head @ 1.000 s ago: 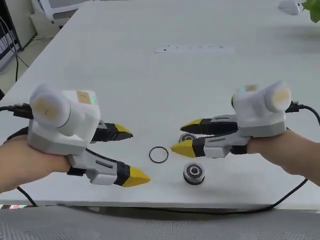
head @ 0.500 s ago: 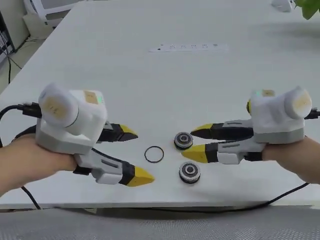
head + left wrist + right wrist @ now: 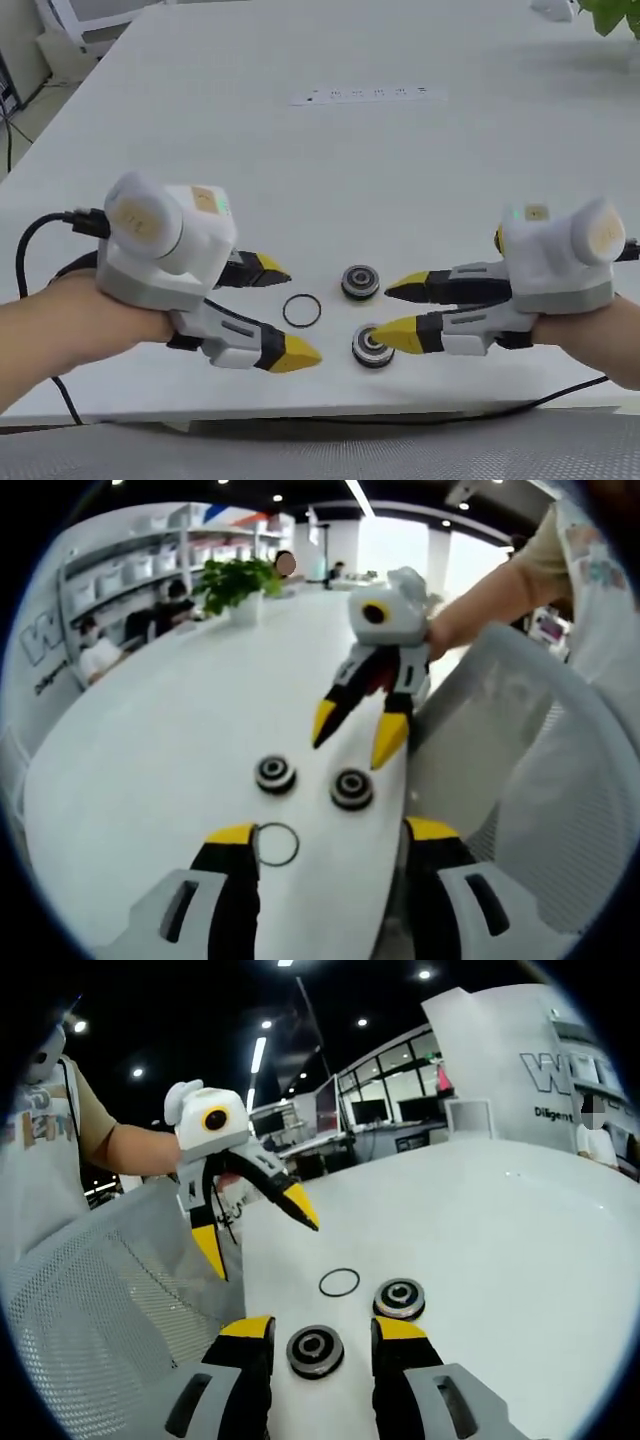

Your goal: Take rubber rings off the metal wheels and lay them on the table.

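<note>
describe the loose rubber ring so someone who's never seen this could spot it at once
On the large white table, look at the near edge, between the yellow-tipped left gripper and right gripper. The thin black rubber ring lies flat there, on the left gripper's side of two round metal wheels. Unlike those chunky wheels, it is a bare hoop with tabletop showing through it.

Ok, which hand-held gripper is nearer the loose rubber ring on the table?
Left. The left hand-held gripper has the rubber ring right by its open tips; the right hand-held gripper sits farther off, straddling a metal wheel.
</note>
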Demonstrator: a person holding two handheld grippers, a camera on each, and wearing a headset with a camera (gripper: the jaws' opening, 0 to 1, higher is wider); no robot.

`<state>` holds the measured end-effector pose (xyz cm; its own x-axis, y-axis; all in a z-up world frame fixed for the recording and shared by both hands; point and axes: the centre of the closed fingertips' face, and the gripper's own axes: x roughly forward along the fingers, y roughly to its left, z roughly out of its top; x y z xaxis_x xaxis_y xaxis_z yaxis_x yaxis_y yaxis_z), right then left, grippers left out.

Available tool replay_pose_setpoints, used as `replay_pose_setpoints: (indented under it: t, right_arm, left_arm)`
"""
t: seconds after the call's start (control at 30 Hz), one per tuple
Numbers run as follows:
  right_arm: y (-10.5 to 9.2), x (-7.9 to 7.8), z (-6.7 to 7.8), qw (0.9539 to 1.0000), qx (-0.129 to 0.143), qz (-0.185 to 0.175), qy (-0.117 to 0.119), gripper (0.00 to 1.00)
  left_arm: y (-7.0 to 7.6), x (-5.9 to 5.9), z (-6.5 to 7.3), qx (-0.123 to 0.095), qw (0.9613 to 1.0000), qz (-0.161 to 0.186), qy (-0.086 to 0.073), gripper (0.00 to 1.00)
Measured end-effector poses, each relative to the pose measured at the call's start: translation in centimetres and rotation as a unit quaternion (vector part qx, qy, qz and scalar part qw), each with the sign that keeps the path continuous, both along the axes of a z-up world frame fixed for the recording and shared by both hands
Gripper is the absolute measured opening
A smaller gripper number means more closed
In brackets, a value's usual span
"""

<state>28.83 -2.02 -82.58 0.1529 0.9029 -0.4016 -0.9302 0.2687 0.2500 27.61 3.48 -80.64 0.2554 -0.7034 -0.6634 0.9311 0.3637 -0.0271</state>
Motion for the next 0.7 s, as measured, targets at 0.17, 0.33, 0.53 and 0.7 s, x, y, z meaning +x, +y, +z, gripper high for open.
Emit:
replay_pose_setpoints:
  t: [0.17,0.33,0.53,0.7]
  right_arm:
    - [-0.6,-0.2,-0.8,0.9999,-0.01,0.004,-0.002,0.34]
    - [-0.9,-0.8,-1.5,0.9997,-0.021,0.009,-0.002,0.32]
    - [-0.9,-1.3,-1.9,0.9996,-0.026,0.014,-0.004,0.28]
    - [-1.0,-1.3,-2.5,0.9991,-0.035,0.023,-0.01,0.24]
  left_arm:
    - [-0.6,0.0,-0.5,0.002,1.0,-0.006,0.004,0.57]
    - [-1.0,0.1,-1.0,0.008,0.9999,-0.011,0.008,0.55]
    - [-1.6,0.2,-1.4,0.009,0.9997,-0.018,0.01,0.53]
    - [-1.8,0.3,-1.9,0.011,0.9996,-0.021,0.014,0.51]
